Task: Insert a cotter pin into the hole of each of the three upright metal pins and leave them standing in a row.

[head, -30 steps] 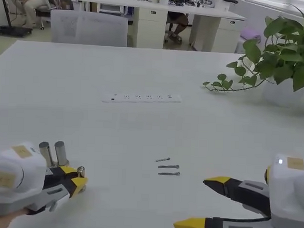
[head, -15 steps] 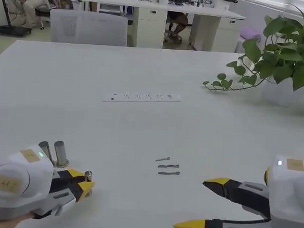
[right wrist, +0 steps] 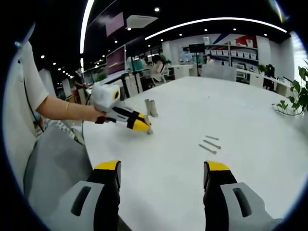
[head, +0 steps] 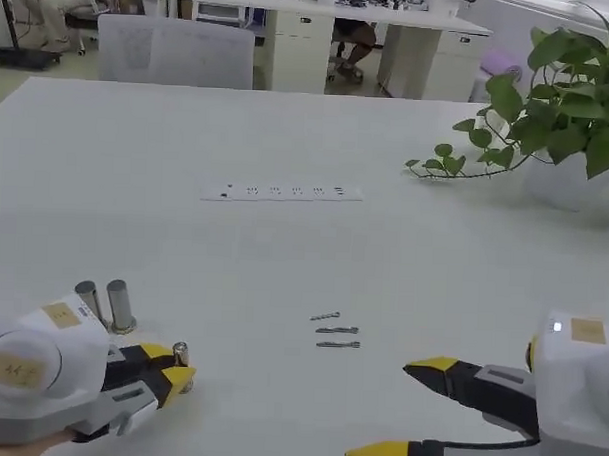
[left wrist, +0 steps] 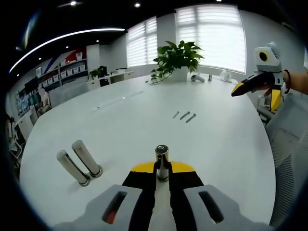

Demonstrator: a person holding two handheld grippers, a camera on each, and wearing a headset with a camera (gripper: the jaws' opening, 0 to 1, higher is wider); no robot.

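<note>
Cotter pins [head: 336,330], three of them, lie side by side on the white table [head: 283,257], loose, with none yet fitted, roughly between the two grippers. The left gripper [head: 171,368] has its jaws pressed onto one metal pin [head: 180,353], holding it upright by its lower part with the rounded top clear of the yellow tips. Whether its foot touches the table I cannot tell. The two other metal pins [head: 104,303] stand close together just behind it, apart from the gripper. The right gripper [head: 380,411] hovers at the near right, jaws spread wide with nothing between them, well apart from the cotter pins. By my reading the first insertion is in hand: the pin is steadied and no cotter pin is picked up yet. The next move calls for the right gripper to reach forward to the nearest cotter pin and pinch it by one end, a fine grasp on a thin piece lying flat. It must then be lined up with the pin's cross hole, which is too small to make out here.
</note>
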